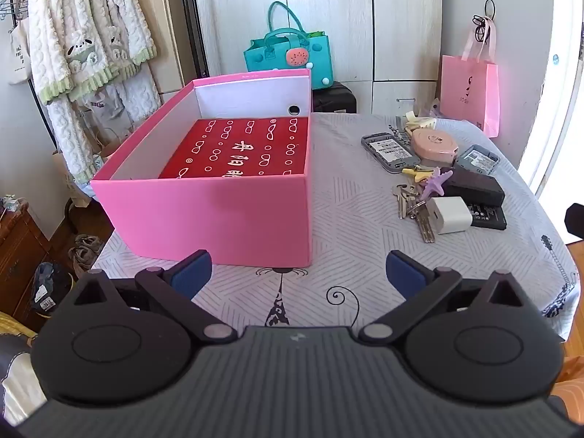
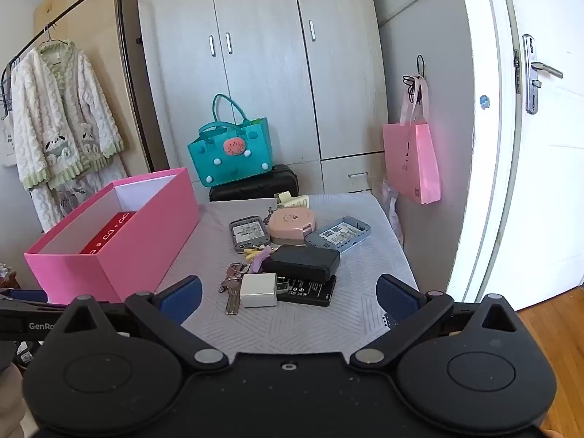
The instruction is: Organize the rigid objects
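White plastic, the charger cube (image 2: pixel 258 290) sits nearest me in the clutter on the table (image 2: pixel 310 328), right of the pink box (image 2: pixel 146 241); I judge it light, stiff, slick, best pinched across flat sides; right gripper (image 2: pixel 288 297) and left gripper (image 1: pixel 298 278) both gape, holding nothing.

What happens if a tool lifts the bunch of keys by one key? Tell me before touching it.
The bunch of keys would probably hang loose and swing, since several separate keys share one ring. It looks like metal, so likely heavy for its size and hard on the pads. One key lies against the white charger, so lifting may nudge it.
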